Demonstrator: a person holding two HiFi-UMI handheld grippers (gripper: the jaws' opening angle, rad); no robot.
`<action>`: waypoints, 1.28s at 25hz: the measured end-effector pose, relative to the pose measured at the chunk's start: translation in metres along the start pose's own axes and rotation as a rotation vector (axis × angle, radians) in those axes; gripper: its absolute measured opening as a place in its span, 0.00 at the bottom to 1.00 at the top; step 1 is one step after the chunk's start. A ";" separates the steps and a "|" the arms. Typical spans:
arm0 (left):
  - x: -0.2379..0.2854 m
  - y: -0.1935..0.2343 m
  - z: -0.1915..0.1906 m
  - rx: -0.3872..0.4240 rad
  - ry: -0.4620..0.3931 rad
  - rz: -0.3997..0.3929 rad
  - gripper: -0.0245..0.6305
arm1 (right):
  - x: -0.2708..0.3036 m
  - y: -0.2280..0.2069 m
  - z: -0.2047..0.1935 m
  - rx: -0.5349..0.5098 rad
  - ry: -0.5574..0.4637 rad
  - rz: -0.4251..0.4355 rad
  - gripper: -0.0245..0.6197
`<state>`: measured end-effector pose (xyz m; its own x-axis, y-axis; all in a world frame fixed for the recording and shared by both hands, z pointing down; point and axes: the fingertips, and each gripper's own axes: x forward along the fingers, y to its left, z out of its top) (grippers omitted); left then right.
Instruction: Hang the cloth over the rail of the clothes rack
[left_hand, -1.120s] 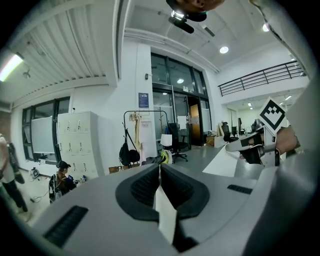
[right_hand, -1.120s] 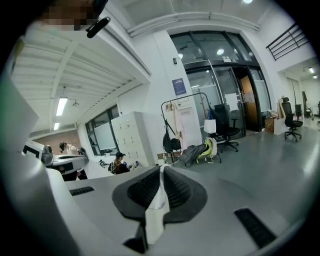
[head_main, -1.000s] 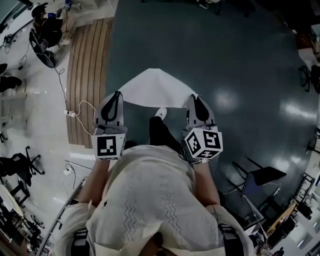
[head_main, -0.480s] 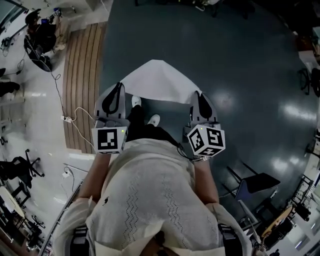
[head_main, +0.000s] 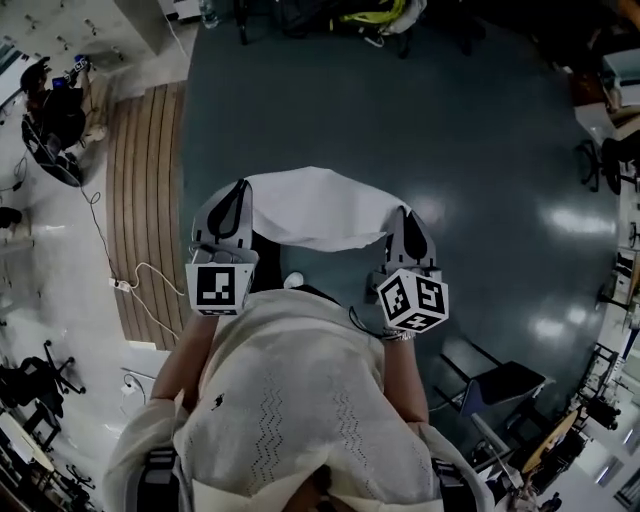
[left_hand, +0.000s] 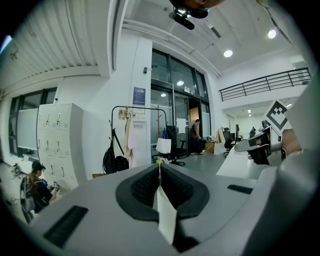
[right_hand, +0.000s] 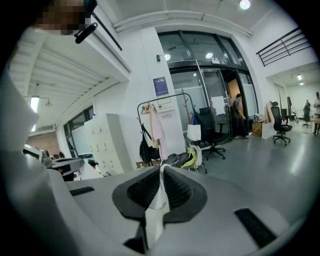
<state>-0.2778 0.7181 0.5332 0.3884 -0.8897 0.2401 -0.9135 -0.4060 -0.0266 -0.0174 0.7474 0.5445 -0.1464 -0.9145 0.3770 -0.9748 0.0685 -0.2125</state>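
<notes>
A white cloth (head_main: 318, 208) hangs stretched between my two grippers, above the dark floor in front of the person. My left gripper (head_main: 237, 190) is shut on its left corner, and the cloth's edge (left_hand: 165, 215) shows pinched between the black pads. My right gripper (head_main: 404, 215) is shut on the right corner, with cloth (right_hand: 156, 202) squeezed between its pads. The clothes rack (left_hand: 131, 135) stands far ahead by the white wall, with a black rail and garments hanging on it. In the right gripper view the clothes rack (right_hand: 162, 125) appears straight ahead.
A wooden strip (head_main: 140, 220) and a white cable (head_main: 130, 280) lie on the floor at the left. A dark chair (head_main: 510, 385) stands at the lower right. Bags (right_hand: 185, 157) lie at the rack's foot. White lockers (left_hand: 45, 145) line the left wall; office chairs and people are farther back.
The person has walked forward, and both grippers have carried the cloth along. The cloth now sags in a flatter band between them instead of a peaked shape.
</notes>
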 end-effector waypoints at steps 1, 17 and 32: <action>0.018 0.004 0.007 0.007 -0.005 -0.011 0.07 | 0.015 0.001 0.010 -0.003 -0.002 0.002 0.09; 0.225 0.107 0.068 0.035 -0.037 -0.171 0.07 | 0.209 0.027 0.099 0.005 -0.012 -0.061 0.09; 0.360 0.126 0.094 0.055 -0.009 -0.101 0.07 | 0.350 -0.045 0.166 0.014 -0.031 -0.013 0.09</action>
<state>-0.2416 0.3271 0.5252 0.4792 -0.8456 0.2353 -0.8619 -0.5040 -0.0558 0.0035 0.3578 0.5366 -0.1279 -0.9272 0.3521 -0.9741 0.0508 -0.2202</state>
